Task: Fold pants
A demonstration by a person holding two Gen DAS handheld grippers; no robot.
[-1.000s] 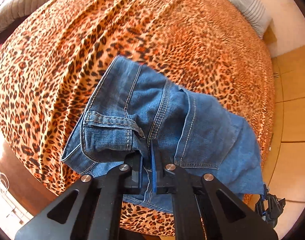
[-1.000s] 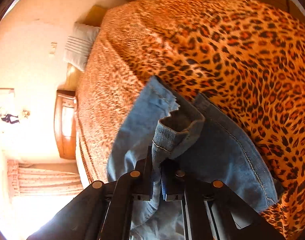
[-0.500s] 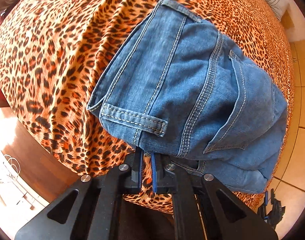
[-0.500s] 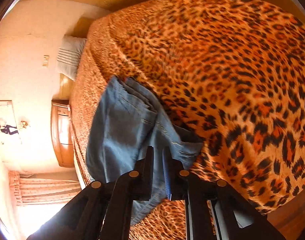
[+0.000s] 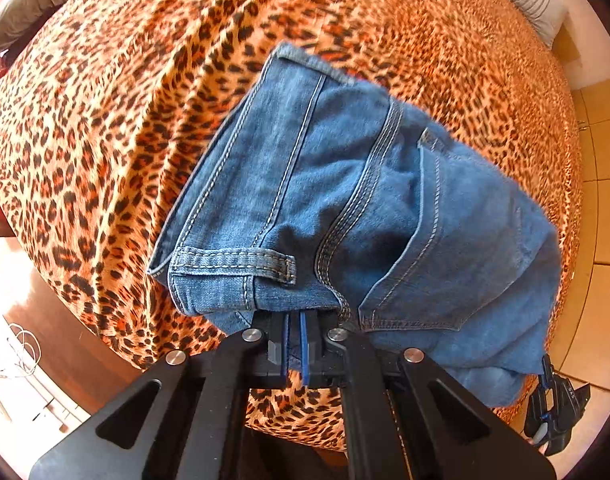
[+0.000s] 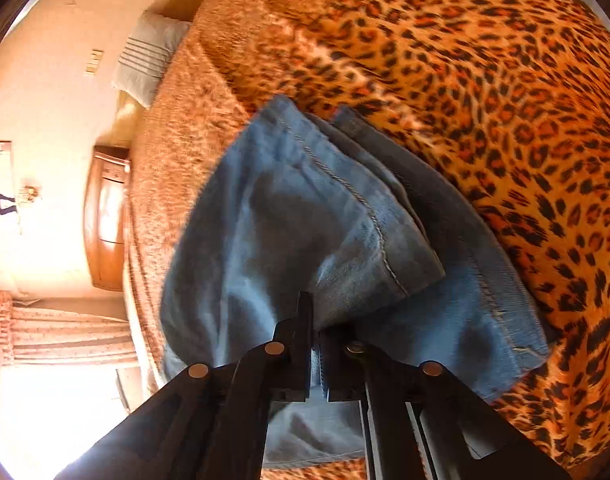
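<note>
Lying folded on the leopard-print bedspread (image 5: 105, 128), the blue denim pants (image 5: 345, 216) sit near the bed's near edge, waistband end toward the left wrist camera, with a belt loop (image 5: 233, 258) and a back pocket (image 5: 437, 248) facing up. The left hand-held gripper (image 5: 293, 344) has its jaws drawn narrow, pinching the waistband edge of the pants between the blue pads. From the right wrist view, the pants (image 6: 305, 220) show stacked leg layers with a stitched hem, and the right hand-held gripper (image 6: 316, 344) is also narrow, its jaws nipped on the denim's near edge. A striped pillow (image 6: 145, 56) lies at the far end of the bed, and a wooden nightstand (image 6: 105, 216) stands beside it.
</note>
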